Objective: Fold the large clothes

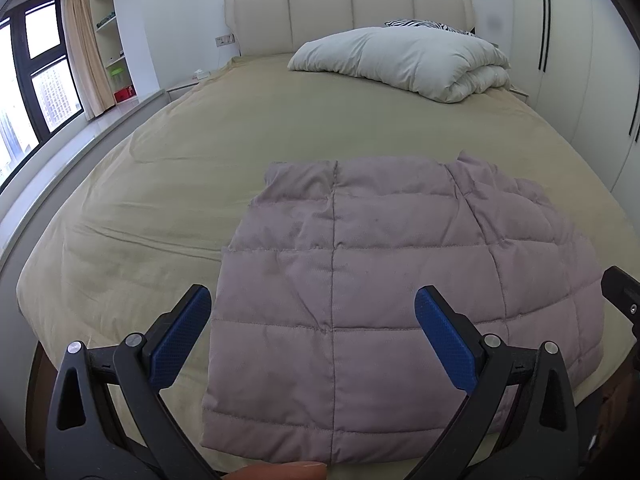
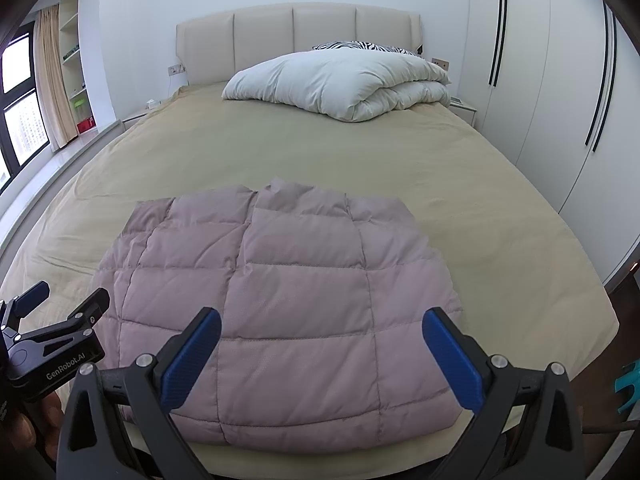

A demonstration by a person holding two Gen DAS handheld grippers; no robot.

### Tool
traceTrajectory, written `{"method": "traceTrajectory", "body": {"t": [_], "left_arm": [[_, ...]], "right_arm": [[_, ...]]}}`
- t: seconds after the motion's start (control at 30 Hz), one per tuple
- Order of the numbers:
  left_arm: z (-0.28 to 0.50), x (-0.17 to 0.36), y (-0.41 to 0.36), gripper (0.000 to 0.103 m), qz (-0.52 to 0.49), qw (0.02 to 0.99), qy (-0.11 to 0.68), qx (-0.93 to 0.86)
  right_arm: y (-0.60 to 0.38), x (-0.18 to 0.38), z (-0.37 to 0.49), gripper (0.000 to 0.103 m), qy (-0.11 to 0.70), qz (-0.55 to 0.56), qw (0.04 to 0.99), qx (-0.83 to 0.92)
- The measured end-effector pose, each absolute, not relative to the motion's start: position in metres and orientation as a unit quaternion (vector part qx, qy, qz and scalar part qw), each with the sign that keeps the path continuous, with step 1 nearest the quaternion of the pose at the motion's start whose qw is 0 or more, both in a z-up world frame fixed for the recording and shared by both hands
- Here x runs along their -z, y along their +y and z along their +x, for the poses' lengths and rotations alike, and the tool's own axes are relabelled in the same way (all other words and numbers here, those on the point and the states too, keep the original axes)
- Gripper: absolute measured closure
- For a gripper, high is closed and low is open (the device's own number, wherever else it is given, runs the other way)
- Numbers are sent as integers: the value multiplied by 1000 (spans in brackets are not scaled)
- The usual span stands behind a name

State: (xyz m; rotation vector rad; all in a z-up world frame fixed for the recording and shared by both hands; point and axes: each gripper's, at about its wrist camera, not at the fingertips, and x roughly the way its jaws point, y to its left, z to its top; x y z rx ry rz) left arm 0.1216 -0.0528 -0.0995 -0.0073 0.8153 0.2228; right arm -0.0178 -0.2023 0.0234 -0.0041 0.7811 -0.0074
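A mauve quilted puffer jacket (image 1: 360, 280) lies flat, folded into a rough rectangle, on the near part of a beige bed (image 1: 200, 160). It also shows in the right wrist view (image 2: 288, 300). My left gripper (image 1: 314, 300) is open and empty, hovering above the jacket's near left part. My right gripper (image 2: 322, 322) is open and empty above the jacket's near right part. The left gripper (image 2: 64, 296) also shows at the left edge of the right wrist view, open, beside the jacket's left edge.
A folded white duvet (image 1: 404, 60) and a zebra-print pillow (image 1: 424, 26) lie at the head of the bed by the cream headboard (image 1: 340, 12). White wardrobes (image 2: 540, 80) stand on the right. A window ledge (image 1: 80, 136) and shelves run along the left.
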Motion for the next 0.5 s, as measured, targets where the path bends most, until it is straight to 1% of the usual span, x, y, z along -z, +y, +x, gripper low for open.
{"method": "traceTrajectory", "body": {"t": [0.5], "left_arm": [[121,103,-53,0,-4,911,399,-107]], "right_arm": [[-201,-18,-15,0,384,-1,923,3]]}}
